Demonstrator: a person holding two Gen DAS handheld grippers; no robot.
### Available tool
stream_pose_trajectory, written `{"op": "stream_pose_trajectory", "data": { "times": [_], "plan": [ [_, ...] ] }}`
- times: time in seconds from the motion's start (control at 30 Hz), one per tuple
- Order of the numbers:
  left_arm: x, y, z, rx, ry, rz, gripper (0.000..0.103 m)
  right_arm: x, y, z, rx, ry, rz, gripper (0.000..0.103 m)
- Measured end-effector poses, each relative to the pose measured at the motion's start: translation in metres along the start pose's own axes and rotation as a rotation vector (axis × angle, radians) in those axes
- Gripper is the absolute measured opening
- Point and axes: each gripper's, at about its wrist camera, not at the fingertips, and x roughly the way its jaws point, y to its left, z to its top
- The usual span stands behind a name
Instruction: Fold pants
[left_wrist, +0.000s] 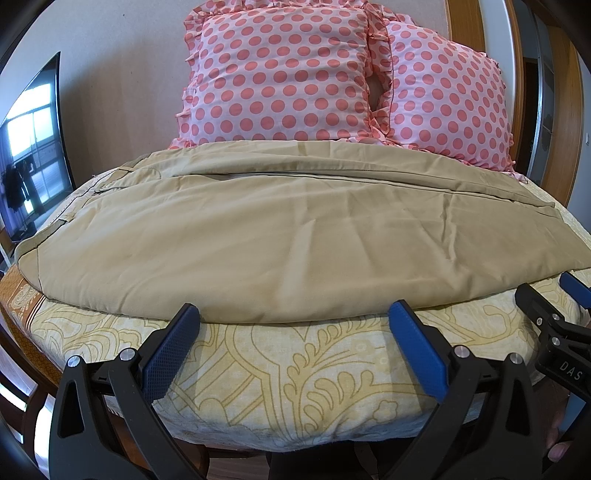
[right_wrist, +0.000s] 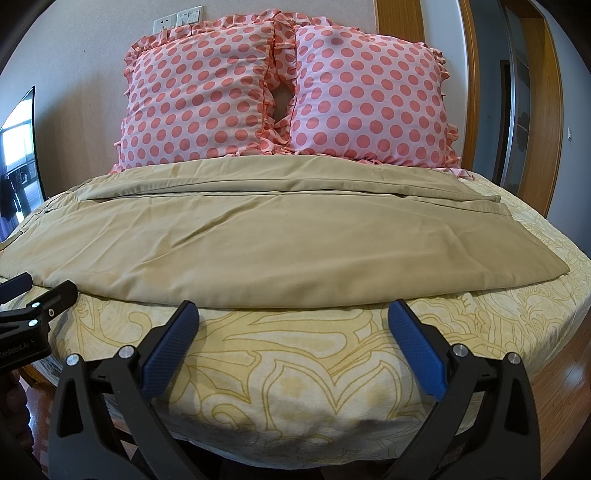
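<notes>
Straight ahead of both: khaki pants (left_wrist: 280, 236) flat across the bed (left_wrist: 295, 376), long axis left-to-right (waistband leftward), near edge just beyond the spread, empty left hand-held gripper (left_wrist: 293, 314) and right hand-held gripper (right_wrist: 293, 314).

I note bed (right_wrist: 295, 369) with cream patterned cover; two pink polka-dot pillows (right_wrist: 207, 96) against far beige wall (left_wrist: 122, 74). Wall sockets (right_wrist: 179, 18) above. Left: dark screen (left_wrist: 33, 147) reflecting daylit window. Right: wooden door frame (right_wrist: 550, 110), wood floor (right_wrist: 569, 387).
</notes>
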Motion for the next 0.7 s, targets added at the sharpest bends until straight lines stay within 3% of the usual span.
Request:
{"op": "stream_pose_trajectory", "data": {
  "times": [0.6,0.7],
  "plan": [
    [0.0000,0.0000,0.0000,0.001,-0.001,0.000,0.102,-0.0007,0.0011,-0.0015,-0.001,0.000,0.001,0.101],
    [-0.0001,0.0009,0.0007,0.003,0.007,-0.008,0.102,-0.0010,-0.0016,0.0028,-0.016,0.024,0.034,0.101]
  ]
}}
